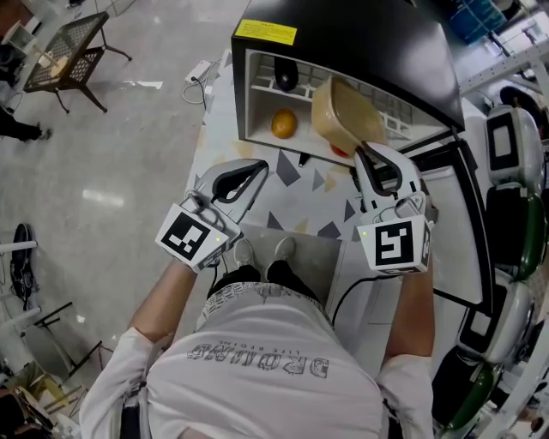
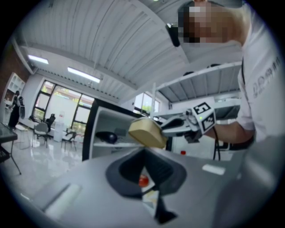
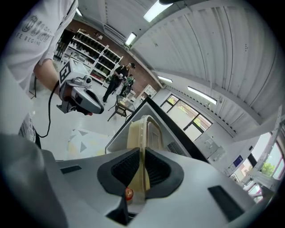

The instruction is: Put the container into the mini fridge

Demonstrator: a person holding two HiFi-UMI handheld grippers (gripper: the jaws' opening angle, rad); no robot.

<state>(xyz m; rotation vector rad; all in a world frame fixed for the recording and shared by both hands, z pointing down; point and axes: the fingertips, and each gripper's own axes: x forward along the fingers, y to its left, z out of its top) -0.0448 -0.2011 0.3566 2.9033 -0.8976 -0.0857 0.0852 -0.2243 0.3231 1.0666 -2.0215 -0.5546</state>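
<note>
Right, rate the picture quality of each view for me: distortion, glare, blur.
Head view: sharp and evenly lit, with soft glare on the floor. Left gripper view: fisheye-bent with dark corners, windows washed out, a mosaic patch up top. Right gripper view: same fisheye bend, bright ceiling lights, container fairly crisp.

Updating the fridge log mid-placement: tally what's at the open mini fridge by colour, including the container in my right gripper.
Beige container: 1
Orange fruit: 1
Black round item: 1
Red item, partly hidden: 1
Total: 4
</note>
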